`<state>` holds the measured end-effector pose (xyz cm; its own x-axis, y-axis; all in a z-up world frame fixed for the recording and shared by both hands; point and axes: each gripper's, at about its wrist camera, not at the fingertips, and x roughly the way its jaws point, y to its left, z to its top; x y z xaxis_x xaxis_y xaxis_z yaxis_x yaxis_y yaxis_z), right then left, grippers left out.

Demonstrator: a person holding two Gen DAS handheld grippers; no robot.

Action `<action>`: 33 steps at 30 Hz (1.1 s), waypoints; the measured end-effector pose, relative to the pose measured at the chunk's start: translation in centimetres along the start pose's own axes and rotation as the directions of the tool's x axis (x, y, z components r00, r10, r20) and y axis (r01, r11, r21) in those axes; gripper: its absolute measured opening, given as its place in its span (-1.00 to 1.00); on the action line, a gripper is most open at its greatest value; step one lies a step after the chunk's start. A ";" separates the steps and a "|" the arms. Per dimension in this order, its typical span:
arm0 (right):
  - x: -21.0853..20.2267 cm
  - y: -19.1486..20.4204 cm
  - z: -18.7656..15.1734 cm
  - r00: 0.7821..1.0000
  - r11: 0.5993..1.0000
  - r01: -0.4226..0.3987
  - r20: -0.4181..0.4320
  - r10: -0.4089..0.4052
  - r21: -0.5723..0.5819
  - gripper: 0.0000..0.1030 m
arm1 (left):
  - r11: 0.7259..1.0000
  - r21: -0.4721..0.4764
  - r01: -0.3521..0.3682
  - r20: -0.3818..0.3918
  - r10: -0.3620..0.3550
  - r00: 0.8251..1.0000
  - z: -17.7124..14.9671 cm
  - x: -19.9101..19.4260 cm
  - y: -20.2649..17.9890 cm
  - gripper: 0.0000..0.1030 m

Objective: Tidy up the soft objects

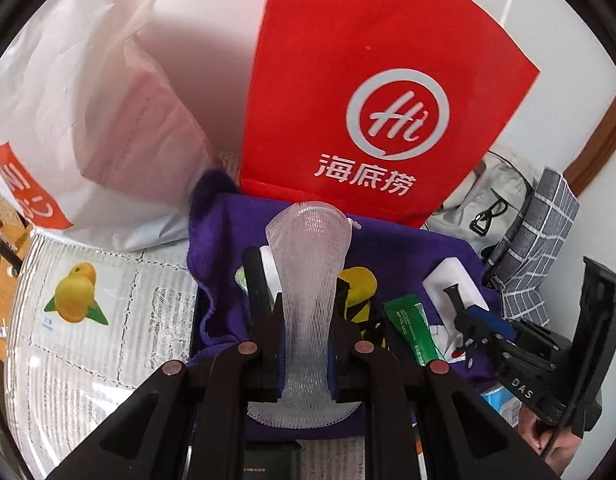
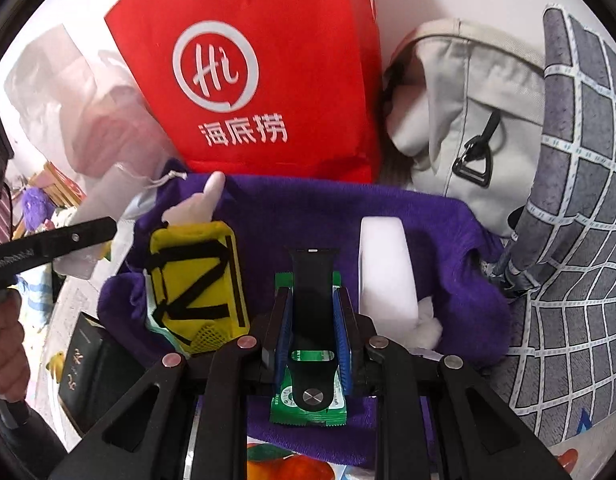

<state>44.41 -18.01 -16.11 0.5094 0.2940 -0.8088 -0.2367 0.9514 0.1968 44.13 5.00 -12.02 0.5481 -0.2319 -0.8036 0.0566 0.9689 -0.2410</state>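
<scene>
My left gripper (image 1: 308,320) is shut on a white foam mesh sleeve (image 1: 310,264), which sticks out past the fingertips over a purple towel (image 1: 408,244). On the towel lie a yellow pouch with black straps (image 1: 362,284), a green sachet (image 1: 412,328) and a white block (image 1: 452,280). My right gripper (image 2: 312,296) is shut on a black watch strap (image 2: 312,280), held just above the green sachet (image 2: 308,408). In the right wrist view the yellow pouch (image 2: 195,280) lies to the left, the white block (image 2: 384,268) to the right, and the purple towel (image 2: 308,208) spreads beneath.
A red bag with a white logo (image 1: 368,100) stands behind the towel, with a white plastic bag (image 1: 87,120) to its left. A pale grey backpack (image 2: 468,100) and a grey checked cloth (image 2: 580,200) crowd the right side. A dark booklet (image 2: 91,364) lies at the lower left.
</scene>
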 end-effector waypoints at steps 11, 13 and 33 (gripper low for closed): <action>2.6 0.0 -0.5 0.997 1.000 0.022 -0.068 -0.022 -0.003 -0.60 | 1.000 -0.018 0.003 -0.115 -0.005 0.993 -0.6 3.9 -0.2 -0.69; 2.8 0.3 -0.5 0.996 0.999 0.029 -0.079 -0.030 -0.019 -0.59 | 1.000 -0.009 0.026 -0.121 -0.027 0.992 -0.7 4.0 -0.4 -0.63; -1.2 1.8 -0.4 1.000 0.999 0.019 0.016 -0.018 -0.029 0.02 | 0.996 0.068 0.062 -0.076 -0.056 0.996 -0.4 1.6 -2.4 0.33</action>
<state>43.04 -16.74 -14.98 0.5267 0.2779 -0.8033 -0.2507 0.9538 0.1656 44.50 2.23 -12.95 0.4792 -0.2922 -0.8276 0.1466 0.9564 -0.2527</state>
